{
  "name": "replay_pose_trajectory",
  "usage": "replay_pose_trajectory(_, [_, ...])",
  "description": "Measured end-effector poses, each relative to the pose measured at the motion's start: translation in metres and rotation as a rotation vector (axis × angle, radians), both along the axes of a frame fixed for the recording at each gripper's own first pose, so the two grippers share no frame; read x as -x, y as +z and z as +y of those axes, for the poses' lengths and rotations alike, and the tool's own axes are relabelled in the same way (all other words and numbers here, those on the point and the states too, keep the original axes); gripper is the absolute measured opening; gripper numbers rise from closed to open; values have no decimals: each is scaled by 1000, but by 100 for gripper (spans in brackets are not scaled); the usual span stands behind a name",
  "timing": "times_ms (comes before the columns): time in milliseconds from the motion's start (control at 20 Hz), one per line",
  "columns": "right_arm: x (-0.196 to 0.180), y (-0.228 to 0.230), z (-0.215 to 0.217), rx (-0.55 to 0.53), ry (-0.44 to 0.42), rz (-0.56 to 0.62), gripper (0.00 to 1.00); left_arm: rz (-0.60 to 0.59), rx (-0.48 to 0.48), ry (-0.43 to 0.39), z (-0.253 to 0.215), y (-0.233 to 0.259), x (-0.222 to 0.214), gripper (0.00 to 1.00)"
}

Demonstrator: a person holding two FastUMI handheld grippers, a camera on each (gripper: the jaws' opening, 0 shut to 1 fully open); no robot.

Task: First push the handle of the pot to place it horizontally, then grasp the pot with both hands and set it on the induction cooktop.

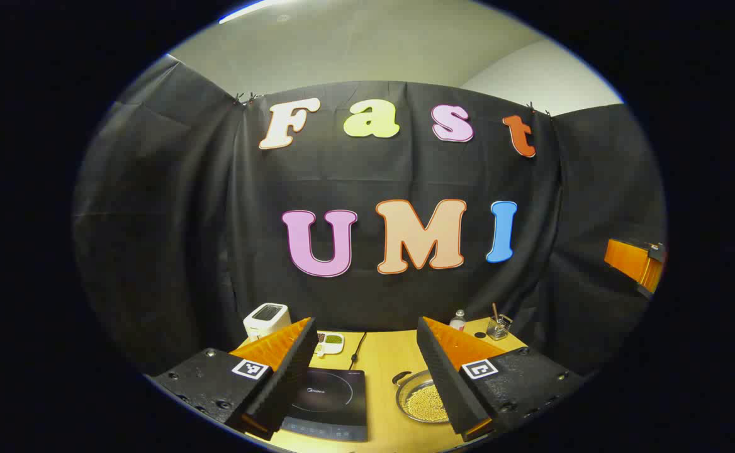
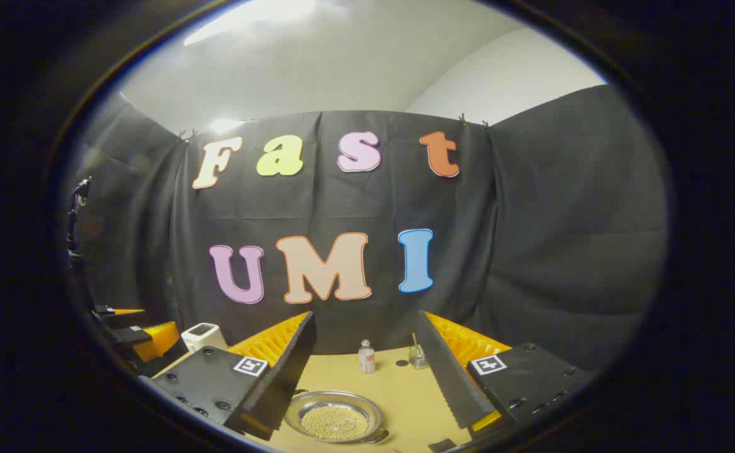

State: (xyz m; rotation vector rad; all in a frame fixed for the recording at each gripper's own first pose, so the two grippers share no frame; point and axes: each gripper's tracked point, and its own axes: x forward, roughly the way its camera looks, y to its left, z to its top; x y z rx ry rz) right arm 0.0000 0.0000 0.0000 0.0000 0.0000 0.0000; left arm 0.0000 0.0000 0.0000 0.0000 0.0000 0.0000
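A shallow metal pot (image 1: 419,401) holding small yellowish beans sits on the wooden table (image 1: 385,360), just right of the black induction cooktop (image 1: 330,402). A dark handle (image 1: 400,377) juts from the pot's far left rim. My left gripper (image 1: 366,322) hovers open above the cooktop and pot, with nothing between its fingers. In the right gripper view the pot (image 2: 333,416) lies low between the fingers, a handle (image 2: 377,435) at its near right. My right gripper (image 2: 365,318) is open too and holds nothing. The right gripper (image 1: 635,264) is also seen far right, raised.
A white toaster (image 1: 267,319) and a small white dish (image 1: 331,341) stand at the back left of the table. A small bottle (image 2: 365,355) and a glass jar with sticks (image 2: 416,357) stand at the back. The cooktop's cord (image 1: 356,352) runs backward.
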Motion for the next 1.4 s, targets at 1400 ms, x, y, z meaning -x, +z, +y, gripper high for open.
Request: replay_pose_trajectory(1400, [9,-27,34,47,7,95,81,-2,21,-29,31,-13,-5,93])
